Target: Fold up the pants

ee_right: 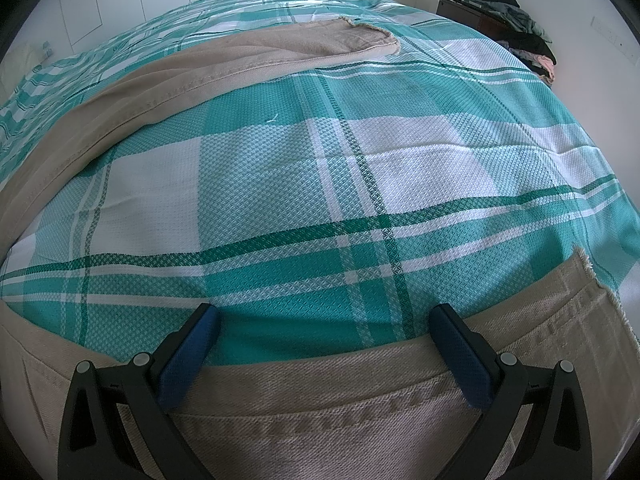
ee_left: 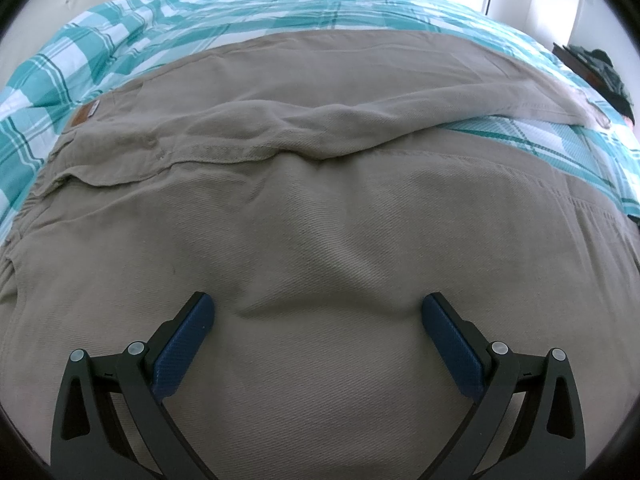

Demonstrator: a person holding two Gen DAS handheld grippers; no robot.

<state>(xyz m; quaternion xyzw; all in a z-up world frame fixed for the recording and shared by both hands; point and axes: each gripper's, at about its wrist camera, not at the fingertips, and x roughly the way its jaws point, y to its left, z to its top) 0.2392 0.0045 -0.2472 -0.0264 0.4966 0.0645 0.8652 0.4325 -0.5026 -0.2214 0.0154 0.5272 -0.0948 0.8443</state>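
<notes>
I am holding my right gripper (ee_right: 324, 320) wide open, empty, straddling the inner seam of the near leg (ee_right: 320, 408) of the khaki pants (ee_left: 320, 208), which are lying spread on the plaid bedspread (ee_right: 360, 168). The far leg (ee_right: 224, 64) is running away leftward. My left gripper (ee_left: 318, 312), also spread wide, is hovering over the thigh.

Soft daylight is cast from the far side of the bed (ee_left: 280, 4), where the background is blown out white. Strong fisheye bending and dark vignetting are seen at the corners. A trouser leg (ee_left: 560, 96) is smeared by blur.
</notes>
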